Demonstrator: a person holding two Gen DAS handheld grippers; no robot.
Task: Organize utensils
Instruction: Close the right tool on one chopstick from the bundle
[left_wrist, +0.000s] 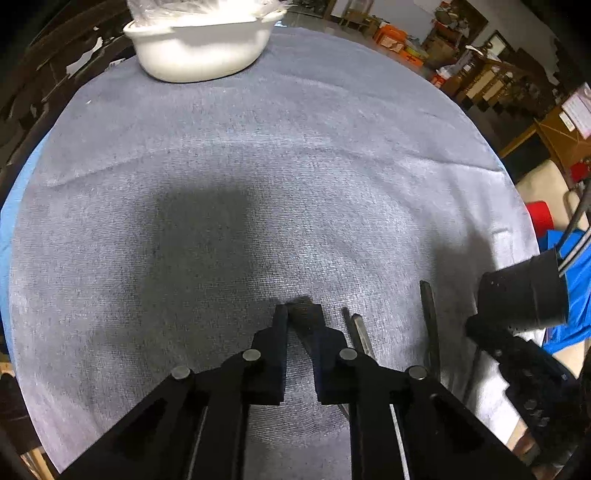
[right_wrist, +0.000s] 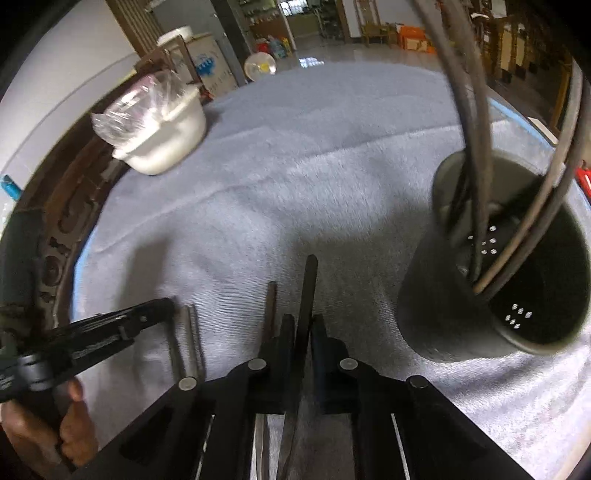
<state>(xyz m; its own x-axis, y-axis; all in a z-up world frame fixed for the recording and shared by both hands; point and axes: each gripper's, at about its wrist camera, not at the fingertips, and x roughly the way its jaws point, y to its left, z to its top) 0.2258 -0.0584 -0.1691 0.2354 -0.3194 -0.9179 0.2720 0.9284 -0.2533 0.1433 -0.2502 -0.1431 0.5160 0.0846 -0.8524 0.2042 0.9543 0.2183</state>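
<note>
Dark metal utensils lie on a grey towel (left_wrist: 258, 166). In the right wrist view my right gripper (right_wrist: 303, 325) is shut on one dark utensil handle (right_wrist: 308, 288) that points away from me. Another handle (right_wrist: 270, 306) lies just left of it, and two more (right_wrist: 186, 339) lie further left beside my left gripper (right_wrist: 162, 306). A dark perforated holder (right_wrist: 517, 258) with several utensils in it stands at the right. In the left wrist view my left gripper (left_wrist: 299, 312) is shut and empty on the towel; handles (left_wrist: 360, 336) (left_wrist: 430, 325) lie to its right, and the holder (left_wrist: 524, 295) is further right.
A white bowl (left_wrist: 199, 48) wrapped in plastic film stands at the far edge of the towel; it also shows in the right wrist view (right_wrist: 162, 136). A dark carved wooden table rim (right_wrist: 66, 206) runs along the left. Furniture and boxes fill the room behind.
</note>
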